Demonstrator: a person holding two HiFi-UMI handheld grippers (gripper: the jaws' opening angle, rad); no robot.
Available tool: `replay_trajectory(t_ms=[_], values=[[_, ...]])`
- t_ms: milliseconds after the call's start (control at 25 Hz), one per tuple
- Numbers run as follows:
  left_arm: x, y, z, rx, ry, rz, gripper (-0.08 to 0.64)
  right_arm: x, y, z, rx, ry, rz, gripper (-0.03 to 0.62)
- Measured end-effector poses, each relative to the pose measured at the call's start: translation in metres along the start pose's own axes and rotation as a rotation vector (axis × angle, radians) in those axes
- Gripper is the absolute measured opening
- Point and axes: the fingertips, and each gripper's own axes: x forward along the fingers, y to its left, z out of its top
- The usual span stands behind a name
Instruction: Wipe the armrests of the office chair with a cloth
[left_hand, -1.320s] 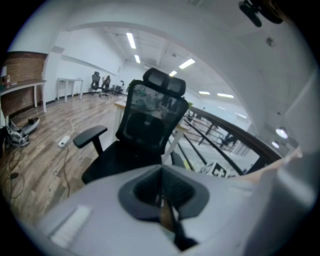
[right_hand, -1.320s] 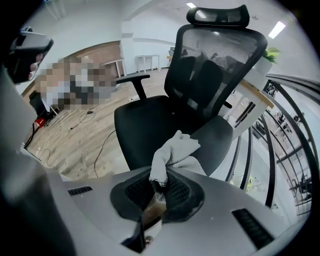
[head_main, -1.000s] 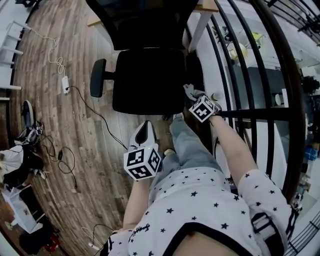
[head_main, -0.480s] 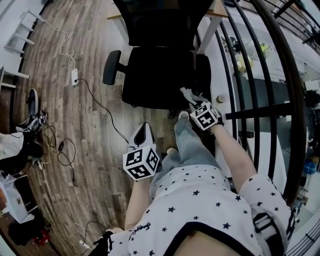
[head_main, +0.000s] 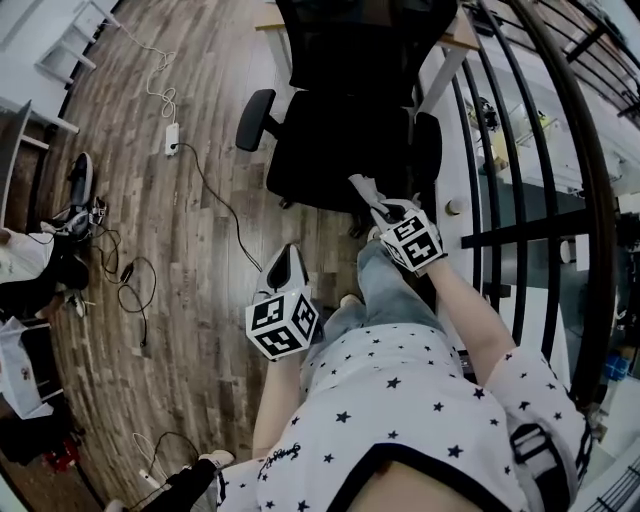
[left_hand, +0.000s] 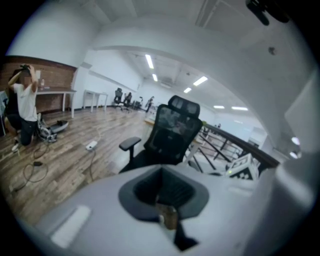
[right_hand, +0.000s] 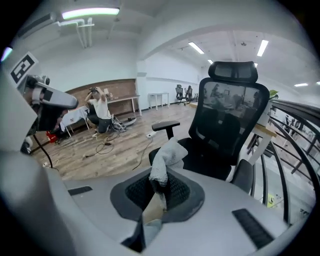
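The black office chair (head_main: 345, 150) stands ahead of me on the wood floor, its left armrest (head_main: 256, 118) and right armrest (head_main: 428, 146) both bare. My right gripper (head_main: 385, 212) is shut on a light grey cloth (head_main: 364, 190), held over the front right corner of the seat, short of the right armrest. In the right gripper view the cloth (right_hand: 165, 159) sticks up from the shut jaws, in front of the chair (right_hand: 225, 125). My left gripper (head_main: 287, 258) hangs over the floor, apart from the chair, shut with nothing in it.
A black railing (head_main: 520, 150) runs close along the right. A cable and power strip (head_main: 171, 137) lie on the floor at left, with shoes (head_main: 82, 195) farther left. A desk leg (head_main: 432, 75) stands behind the chair. A person (right_hand: 101, 114) crouches far off.
The chair has shifted up and right in the head view. My right gripper with the cloth now sits a little farther from the right armrest. The left gripper has hardly moved.
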Motion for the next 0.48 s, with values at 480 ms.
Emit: replay_trajectory(t_ms=[480], values=[[-0.020, 0.045, 0.015, -0.063, -0.063, 0.102, 0.002, -0.004, 0.057, 0.076, -0.002, -0.145, 0.144, 0.032]])
